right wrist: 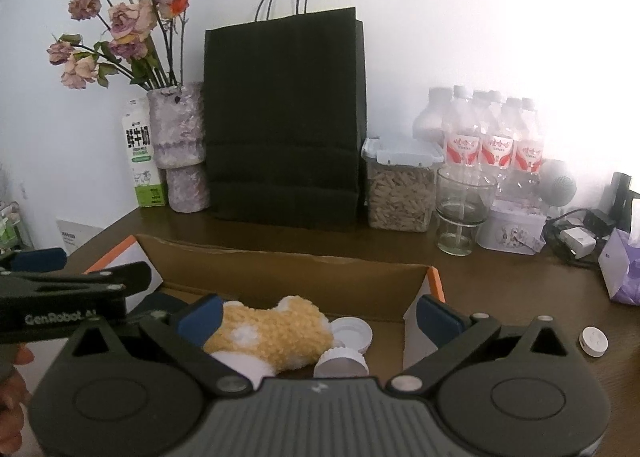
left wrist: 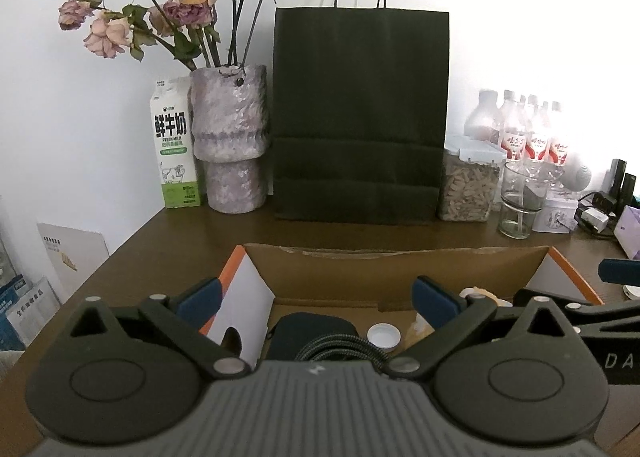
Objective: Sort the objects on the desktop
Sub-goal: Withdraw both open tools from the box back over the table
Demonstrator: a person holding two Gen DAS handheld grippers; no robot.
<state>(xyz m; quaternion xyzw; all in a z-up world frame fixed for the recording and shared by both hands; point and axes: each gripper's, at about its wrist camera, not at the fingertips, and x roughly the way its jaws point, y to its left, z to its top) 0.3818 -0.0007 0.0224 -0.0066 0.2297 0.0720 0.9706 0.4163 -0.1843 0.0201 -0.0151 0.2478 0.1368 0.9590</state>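
Both grippers hang over the open cardboard box (right wrist: 280, 277) at the near edge of the tabletop (right wrist: 500, 281), and both stand empty. The left gripper (left wrist: 316, 299) has its fingers spread wide, nothing between them; the right gripper (right wrist: 320, 313) likewise has its fingers spread, above the box's contents but not touching them.

The box already holds a yellow knitted toy (right wrist: 272, 331), two white caps (right wrist: 352, 331), and further left a dark pouch (left wrist: 316, 327) with a braided cable (left wrist: 340, 347) on it. This reads as a pause between placements, with things already gathered.

One small white round disc (right wrist: 594, 341) lies loose on the tabletop, right of the box. Likely next: the right gripper reaches right, comes down over the disc and pinches its low rim.

The gripper bodies hide the near part of the box. Strong glare washes out the bottles (right wrist: 496, 137) far right, and what the disc is stays unclear.
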